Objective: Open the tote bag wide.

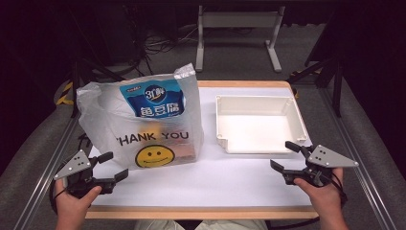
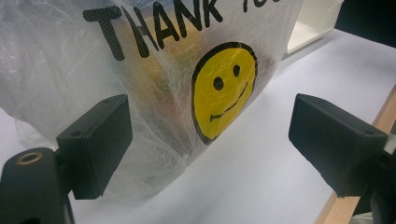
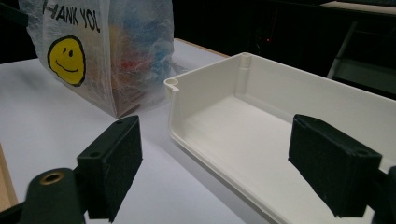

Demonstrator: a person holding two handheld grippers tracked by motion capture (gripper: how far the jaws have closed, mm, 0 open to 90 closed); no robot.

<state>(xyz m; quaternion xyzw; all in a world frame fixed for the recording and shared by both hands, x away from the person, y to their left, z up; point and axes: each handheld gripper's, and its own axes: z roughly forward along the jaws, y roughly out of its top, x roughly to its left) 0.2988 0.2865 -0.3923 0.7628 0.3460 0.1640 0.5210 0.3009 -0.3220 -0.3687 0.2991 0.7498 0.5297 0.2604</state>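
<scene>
A translucent plastic bag printed with "THANK YOU" and a yellow smiley stands upright in the left half of the high view, on the white table. A blue snack packet shows through its upper part, and some orange and reddish items sit lower inside, too blurred by the plastic to name.

The left gripper sits at the lower left of that frame, held in the person's left hand, with its jaws spread wide and nothing between them. It is just beside the bag's lower left corner; in the left gripper view the bag fills the upper left, close behind the left jaw, though contact is hard to judge.

The right gripper is at the lower right, in the right hand, jaws likewise spread and empty. It points at the near edge of an empty white plastic tray, which lies right of centre, near the bag but apart from it. In the right gripper view the tray spans the middle and right, with the bag at upper left.
</scene>
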